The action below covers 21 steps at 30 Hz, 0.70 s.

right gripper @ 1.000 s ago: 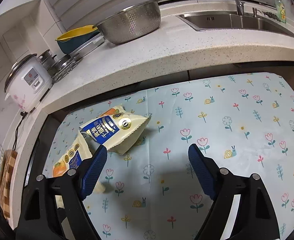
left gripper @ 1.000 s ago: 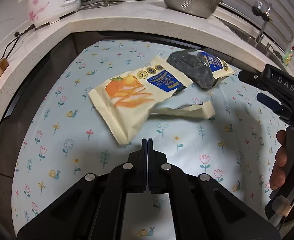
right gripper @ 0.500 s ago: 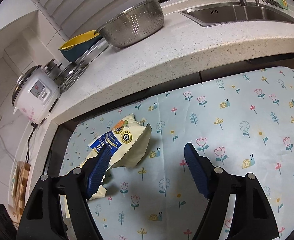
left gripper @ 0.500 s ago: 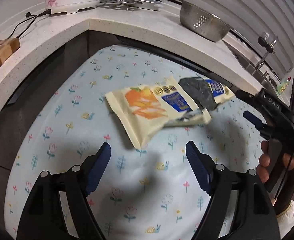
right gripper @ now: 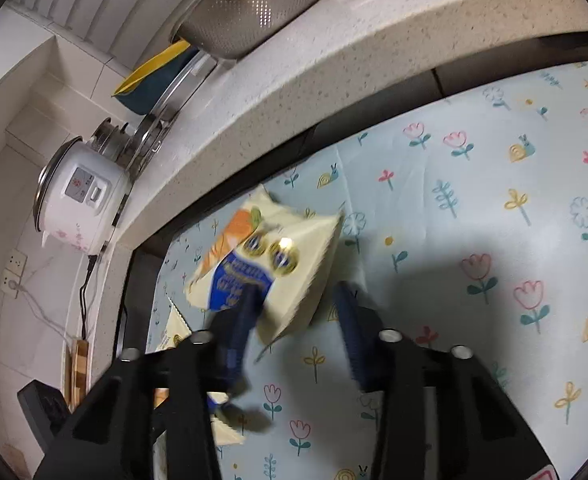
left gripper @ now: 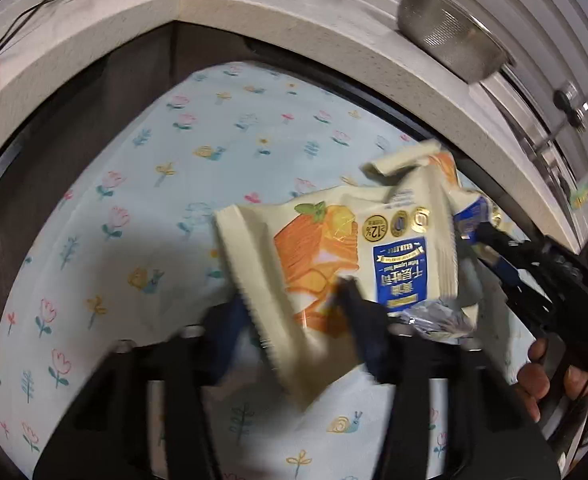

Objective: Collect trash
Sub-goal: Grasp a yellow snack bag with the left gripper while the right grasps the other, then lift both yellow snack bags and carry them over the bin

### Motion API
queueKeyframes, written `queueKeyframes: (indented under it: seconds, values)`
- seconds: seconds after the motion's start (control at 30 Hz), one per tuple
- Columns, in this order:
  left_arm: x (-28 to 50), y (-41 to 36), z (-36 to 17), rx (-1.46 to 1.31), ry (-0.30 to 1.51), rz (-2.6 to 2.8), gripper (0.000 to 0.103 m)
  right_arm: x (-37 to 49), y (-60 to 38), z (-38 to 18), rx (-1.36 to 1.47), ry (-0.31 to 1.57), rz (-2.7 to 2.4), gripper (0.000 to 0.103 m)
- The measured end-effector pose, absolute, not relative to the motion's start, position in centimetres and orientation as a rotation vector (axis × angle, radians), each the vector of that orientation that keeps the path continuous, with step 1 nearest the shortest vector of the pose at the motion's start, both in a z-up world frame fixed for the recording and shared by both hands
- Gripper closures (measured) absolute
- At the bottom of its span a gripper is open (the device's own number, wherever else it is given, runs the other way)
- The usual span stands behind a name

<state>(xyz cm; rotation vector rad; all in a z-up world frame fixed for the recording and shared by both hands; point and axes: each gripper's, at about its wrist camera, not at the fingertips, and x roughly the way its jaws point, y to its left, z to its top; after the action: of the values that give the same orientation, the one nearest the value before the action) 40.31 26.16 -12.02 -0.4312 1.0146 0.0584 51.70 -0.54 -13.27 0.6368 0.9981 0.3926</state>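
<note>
Both wrappers look light, thin and crinkly; the left gripper closes over one wrapper's serrated edge, the right gripper closes around the other wrapper's corner, pads not yet pinching

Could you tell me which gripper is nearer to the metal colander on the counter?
Right. The right gripper works just below the counter edge where the metal colander sits, its jaws closing around a snack wrapper. The left gripper is further back over the floral mat.
</note>
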Motion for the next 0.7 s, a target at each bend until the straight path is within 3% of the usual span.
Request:
queueKeyframes:
  seconds: [0.07,0.2,0.7]
  values:
    - [40.2,25.8,-11.8,-0.434,1.013,0.051,0.081,51.1,-0.7,-13.0,0.632,0.977,0.389,0.091]
    - [39.2,24.5,-10.4,-0.359,0.982,0.07,0.089,49.1,-1.8,-11.6,0.583,0.929,0.353,0.092]
    - [31.2,15.8,-5.2,-0.222,0.967,-0.038,0.093,34.3,-11.2,-4.8,0.506,0.78,0.149,0.092]
